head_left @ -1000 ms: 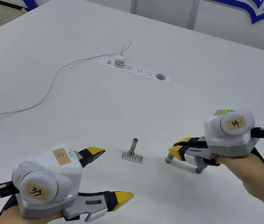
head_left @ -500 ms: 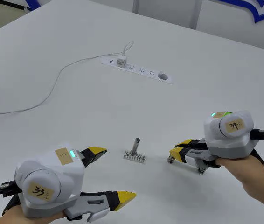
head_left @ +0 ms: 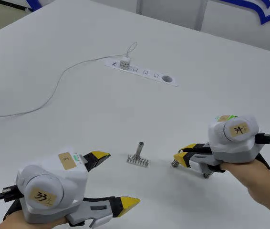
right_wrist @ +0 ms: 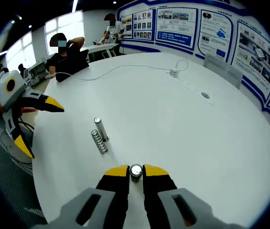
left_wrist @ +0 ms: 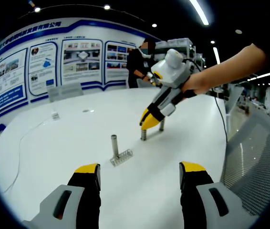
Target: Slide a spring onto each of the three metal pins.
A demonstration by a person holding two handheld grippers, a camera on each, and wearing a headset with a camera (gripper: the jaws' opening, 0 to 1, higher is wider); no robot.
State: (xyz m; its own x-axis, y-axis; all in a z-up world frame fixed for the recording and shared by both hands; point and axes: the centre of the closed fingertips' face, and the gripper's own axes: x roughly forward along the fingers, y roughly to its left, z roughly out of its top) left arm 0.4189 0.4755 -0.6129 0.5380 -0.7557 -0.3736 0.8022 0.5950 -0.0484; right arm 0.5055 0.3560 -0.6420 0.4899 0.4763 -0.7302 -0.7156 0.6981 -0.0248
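White round tabletop (head_left: pixel 77 105) carries everything. Nearest, the left gripper (head_left: pixel 122 177) hangs with its yellow-tipped jaws spread wide, gripping nothing, aimed at the short upright bare metal pin (head_left: pixel 139 149). A loose coiled steel spring (head_left: pixel 137 161) lies on its side just beside that pin's foot. Right of the bare pin, the right gripper (head_left: pixel 183 151) has its jaws closed on the top of a spring-wrapped metal pin (right_wrist: pixel 135 171); a second spring-wrapped pin (head_left: pixel 205 174) stands under its body. Far beyond the bare pin lies a white power strip (head_left: pixel 144 74) with a thin white cable (head_left: pixel 54 88).

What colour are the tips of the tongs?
Yellow; clearest on the left tongs in the left gripper view.
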